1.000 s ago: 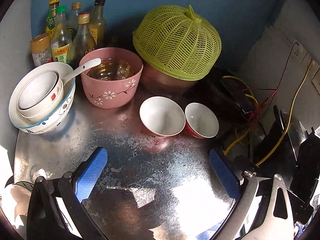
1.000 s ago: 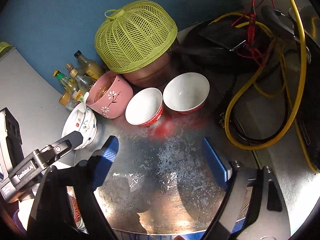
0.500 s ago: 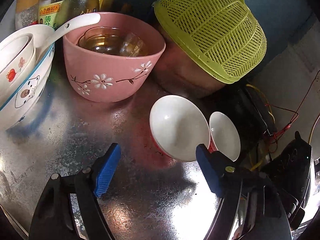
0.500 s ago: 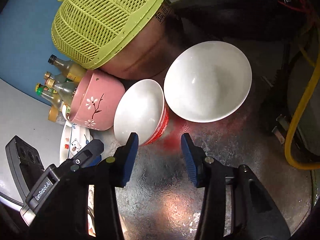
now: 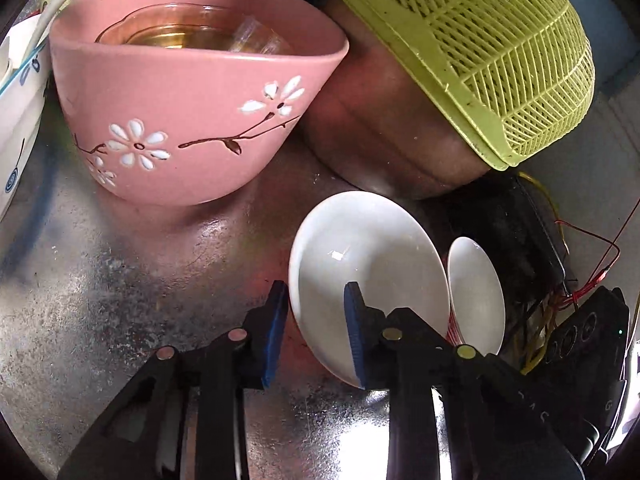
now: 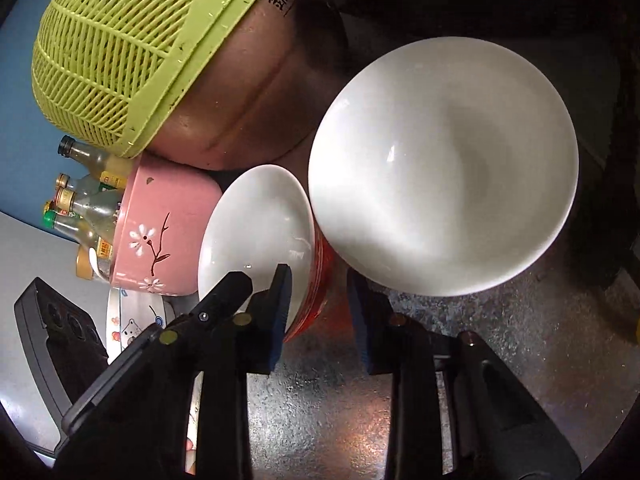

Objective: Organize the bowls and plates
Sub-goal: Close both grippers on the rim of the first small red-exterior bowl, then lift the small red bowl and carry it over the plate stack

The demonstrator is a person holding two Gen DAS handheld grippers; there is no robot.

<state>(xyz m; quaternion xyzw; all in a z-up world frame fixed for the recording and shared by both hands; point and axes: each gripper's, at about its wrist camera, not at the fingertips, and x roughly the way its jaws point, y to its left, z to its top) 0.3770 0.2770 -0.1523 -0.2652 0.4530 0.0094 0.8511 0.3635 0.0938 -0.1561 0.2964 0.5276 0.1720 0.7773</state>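
Left wrist: left tongs [image 5: 316, 312] are over the near rim of left bowl [image 5: 368, 256]. One pad is inside the bowl and the other outside by its left wall, so the rim sits between them. The jaws have just been closing. The gap is narrow but wider than the rim, and I see no clamp yet. The bowl sits upright on the counter [image 5: 100, 280], white inside, red outside. Right bowl [image 5: 474, 288] is just beside it to the right. I can't tell if the rims touch. Pink bowl [image 5: 192, 100] is behind and to the left, with glassware in it. A green cover [image 5: 480, 40] sits tilted on a brown pot [image 5: 380, 128] behind the two small bowls. The edge of a white bowl stack [image 5: 16, 120] shows at far left.

Right wrist: right tongs [image 6: 320, 304] are low, in front of the point where the two bowls meet. The left pad overlaps the left bowl's near rim and the right pad is just under the right bowl's near rim. Only the left bowl's red wall shows between the pads. These jaws have also just been closing to a narrow gap, and they grip nothing I can see. I can't tell which rim they line up with. A left tongs finger shows inside the left bowl. Bottles [image 6: 84, 200] stand behind the pink bowl.
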